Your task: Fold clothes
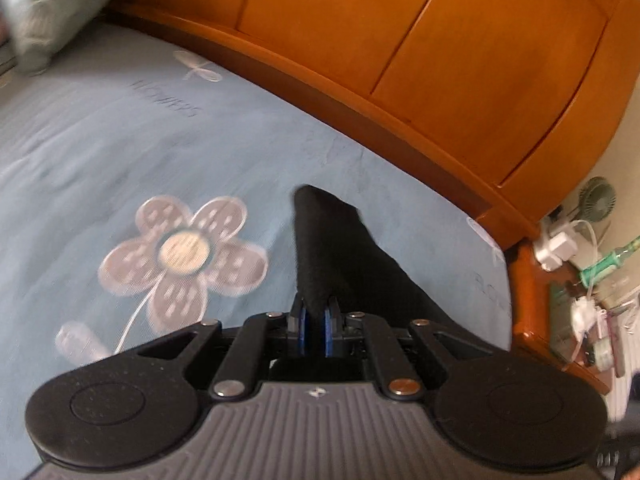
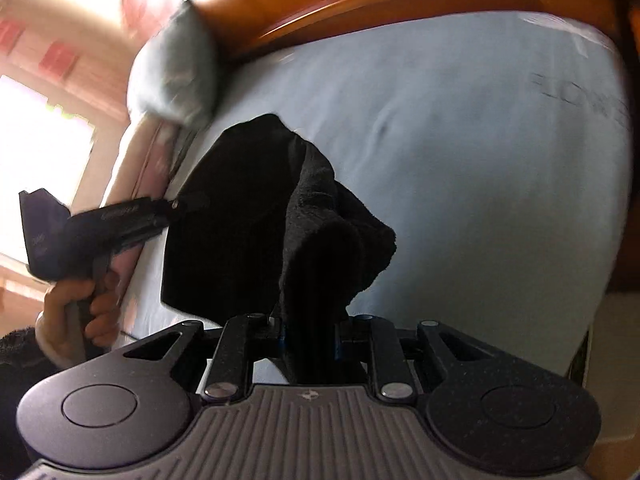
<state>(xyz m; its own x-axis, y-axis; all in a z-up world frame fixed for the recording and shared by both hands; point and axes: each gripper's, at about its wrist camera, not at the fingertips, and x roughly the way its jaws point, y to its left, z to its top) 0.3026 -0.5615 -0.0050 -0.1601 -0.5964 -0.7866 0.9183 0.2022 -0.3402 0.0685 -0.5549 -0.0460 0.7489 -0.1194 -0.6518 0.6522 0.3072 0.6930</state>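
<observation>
A black fleecy garment [image 2: 256, 216] hangs in the air above a light blue bed sheet [image 2: 480, 160], stretched between both grippers. My right gripper [image 2: 310, 340] is shut on a bunched fold of it. Seen from the right wrist, my left gripper [image 2: 176, 204] comes in from the left, held by a hand [image 2: 76, 312], and is shut on the garment's far corner. In the left wrist view a taut strip of the black garment [image 1: 320, 248] runs from between the blue pads [image 1: 330, 328] of my left gripper [image 1: 315, 324], off to the lower right.
The flower-printed sheet [image 1: 120, 152] meets an orange wooden headboard [image 1: 400, 40]. A grey-green pillow [image 1: 44, 4] lies at the head corner, and the pillow [image 2: 176, 68] shows in the right wrist view too. A cluttered nightstand [image 1: 580, 280] with a small fan stands beside the bed. A bright window [image 2: 36, 140] is at left.
</observation>
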